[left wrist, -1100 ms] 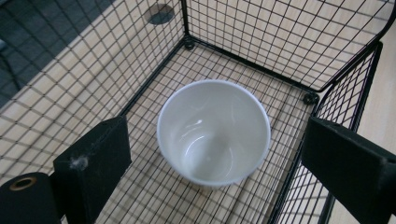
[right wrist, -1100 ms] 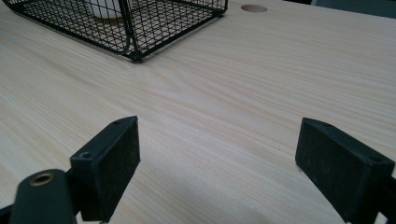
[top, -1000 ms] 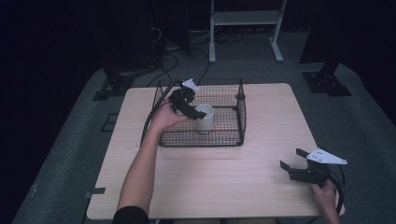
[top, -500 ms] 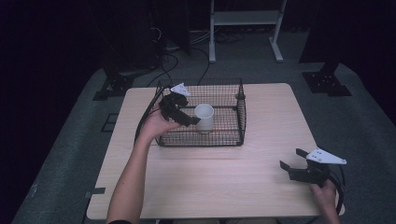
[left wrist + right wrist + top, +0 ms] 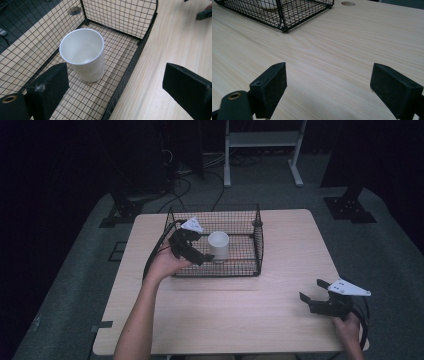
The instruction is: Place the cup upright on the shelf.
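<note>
My left gripper (image 5: 202, 256) hangs at the near-left edge of the wire basket (image 5: 256, 251), its fingers wide apart and just opened further, with nothing between them. The white cup (image 5: 83, 53) stands upright on the basket's mesh floor, apart from my fingers. I judge the step in hand to be drawing clear after setting the cup down: I should lift back and up over the rim so neither finger clips the wire or tips the cup. My right gripper (image 5: 320, 301) rests near the counter's (image 5: 280, 320) near-right corner, fingers wide, holding nothing. I can read no brand, label or writing on anything
</note>
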